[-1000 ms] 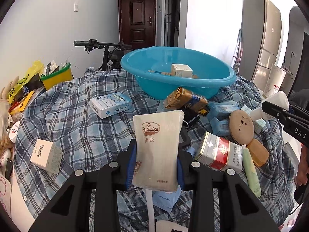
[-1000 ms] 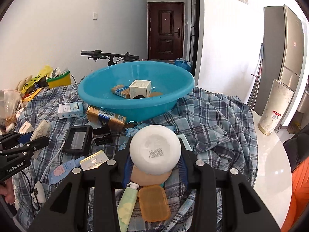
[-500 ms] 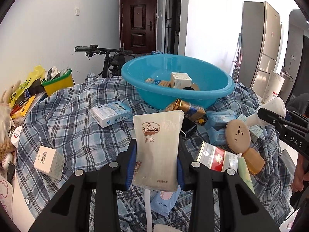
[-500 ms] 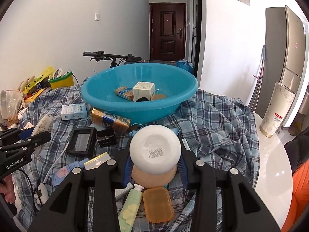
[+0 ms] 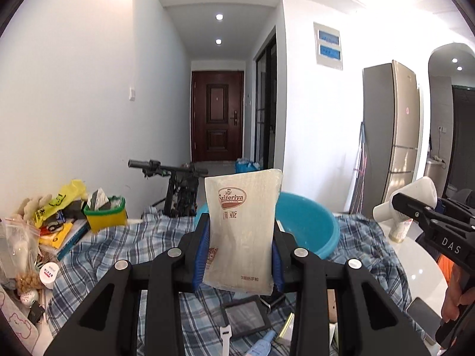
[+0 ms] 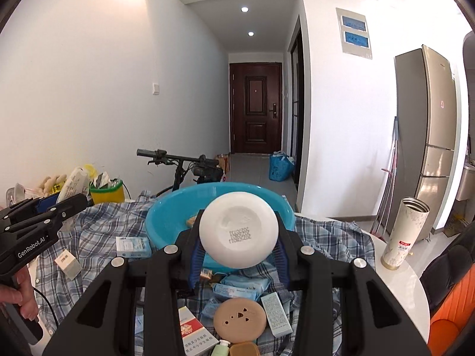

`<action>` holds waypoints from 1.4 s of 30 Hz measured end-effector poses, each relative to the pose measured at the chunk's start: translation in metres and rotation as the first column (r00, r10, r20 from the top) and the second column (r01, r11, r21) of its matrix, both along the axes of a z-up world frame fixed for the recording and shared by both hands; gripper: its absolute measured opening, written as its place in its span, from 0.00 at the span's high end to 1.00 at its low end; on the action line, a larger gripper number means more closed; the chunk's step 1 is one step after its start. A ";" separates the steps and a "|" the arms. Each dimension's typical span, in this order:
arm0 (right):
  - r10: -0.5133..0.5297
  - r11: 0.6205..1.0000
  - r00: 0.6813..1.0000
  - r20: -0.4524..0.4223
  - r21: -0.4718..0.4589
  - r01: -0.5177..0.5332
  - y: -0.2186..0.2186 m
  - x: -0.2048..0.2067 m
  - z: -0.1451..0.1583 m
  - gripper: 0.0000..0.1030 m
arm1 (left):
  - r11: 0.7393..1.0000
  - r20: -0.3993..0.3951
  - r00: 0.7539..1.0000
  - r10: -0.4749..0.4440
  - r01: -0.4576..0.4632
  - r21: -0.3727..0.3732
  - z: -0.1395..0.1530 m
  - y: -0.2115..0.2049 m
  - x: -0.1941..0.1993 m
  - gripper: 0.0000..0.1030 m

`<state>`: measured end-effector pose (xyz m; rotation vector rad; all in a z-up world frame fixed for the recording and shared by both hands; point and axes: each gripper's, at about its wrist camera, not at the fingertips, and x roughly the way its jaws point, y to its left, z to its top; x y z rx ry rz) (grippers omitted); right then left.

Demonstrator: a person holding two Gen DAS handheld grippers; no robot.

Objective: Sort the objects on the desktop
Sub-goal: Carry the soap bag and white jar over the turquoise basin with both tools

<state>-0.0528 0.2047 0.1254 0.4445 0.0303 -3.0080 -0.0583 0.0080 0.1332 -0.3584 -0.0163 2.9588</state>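
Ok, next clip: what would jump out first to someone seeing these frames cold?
Probably the two held items, each filling the middle of its own view: the left tongs clamp an upright beige Saizeriya packet, and the right tongs grip a round white container, bottom facing the camera. Behind both sits the big blue basin on a plaid cloth strewn with small boxes.

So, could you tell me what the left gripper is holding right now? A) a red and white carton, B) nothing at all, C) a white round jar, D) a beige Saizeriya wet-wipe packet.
D: in the left wrist view the left gripper has its blue pads pressed on either side of the beige Saizeriya packet, which stands upright between them.
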 end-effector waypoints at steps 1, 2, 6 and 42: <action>-0.003 1.000 1.000 -0.029 -0.001 0.003 0.000 0.004 0.004 0.63 | 1.000 -0.046 0.999 0.005 -0.005 -0.006 0.005 0.001 0.006 0.64; -0.006 1.000 0.998 -0.063 0.001 0.006 -0.001 0.008 0.009 0.63 | 1.000 -0.089 0.996 0.014 -0.017 -0.025 0.008 0.004 0.012 0.64; 0.020 1.000 0.989 -0.145 0.004 -0.020 -0.006 0.021 0.019 0.63 | 0.998 -0.181 0.983 0.032 -0.042 -0.052 0.015 0.011 0.029 0.64; -0.079 0.997 0.979 -0.185 -0.032 0.075 0.002 -0.062 0.026 0.63 | 1.000 -0.219 0.975 0.029 -0.028 0.007 0.032 0.043 -0.080 0.64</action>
